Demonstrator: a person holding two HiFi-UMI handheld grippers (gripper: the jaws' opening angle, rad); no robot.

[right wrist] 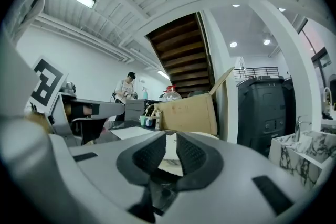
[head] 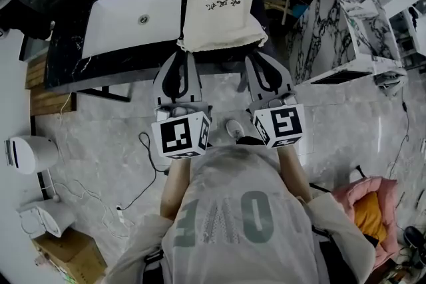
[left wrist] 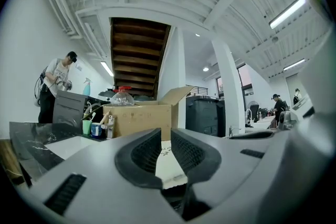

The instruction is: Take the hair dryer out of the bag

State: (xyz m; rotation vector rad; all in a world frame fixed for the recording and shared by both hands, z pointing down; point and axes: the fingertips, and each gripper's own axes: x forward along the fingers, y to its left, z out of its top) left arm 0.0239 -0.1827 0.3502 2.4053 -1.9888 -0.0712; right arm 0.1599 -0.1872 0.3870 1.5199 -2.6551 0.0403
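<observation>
The bag (head: 219, 13) lies just ahead of left gripper (head: 181, 55) and right gripper (head: 261, 58).

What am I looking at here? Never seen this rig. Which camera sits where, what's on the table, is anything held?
There is no robot arm. A person holds a two-jaw gripper in each hand, and the marker cubes are part of the grippers. The head view comes from a camera on the person's head, looking down at the left gripper and the right gripper. The two gripper views come from cameras riding on each gripper, looking along its jaws. On the dark table lie a white mat and a cream drawstring bag printed "Hair dryer". Both grippers are shut and empty, near the bag's gathered end.
</observation>
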